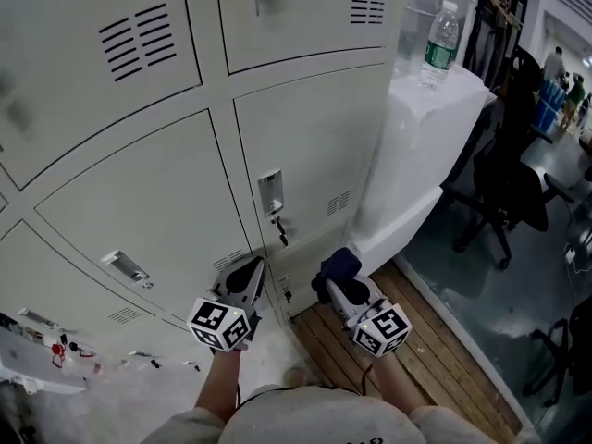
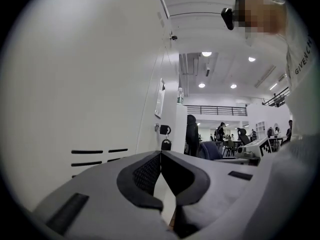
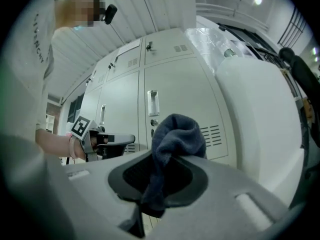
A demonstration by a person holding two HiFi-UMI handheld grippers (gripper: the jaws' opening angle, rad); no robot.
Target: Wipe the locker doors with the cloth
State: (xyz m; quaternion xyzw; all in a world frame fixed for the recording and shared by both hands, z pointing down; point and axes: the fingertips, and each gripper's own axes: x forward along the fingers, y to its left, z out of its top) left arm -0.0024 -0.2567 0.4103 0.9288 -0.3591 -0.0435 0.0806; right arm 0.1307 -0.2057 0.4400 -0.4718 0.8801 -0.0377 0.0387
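Note:
Pale grey locker doors (image 1: 305,146) fill the head view, each with a recessed handle (image 1: 270,192) and vent slots. My right gripper (image 1: 335,268) is shut on a dark blue cloth (image 3: 175,139), bunched between its jaws and held close to the lowest door (image 3: 172,104) by the floor. My left gripper (image 1: 252,268) sits beside it at the left, shut with nothing between its jaws, its tips near the lower door's edge. In the left gripper view the jaw pads (image 2: 147,174) meet, and a lock with a hanging key (image 2: 165,131) shows on the door ahead.
A white cabinet (image 1: 416,146) stands right of the lockers with a water bottle (image 1: 440,44) on top. Wooden planks (image 1: 435,359) cover the floor below. A black office chair (image 1: 504,169) stands at the right, with people farther back.

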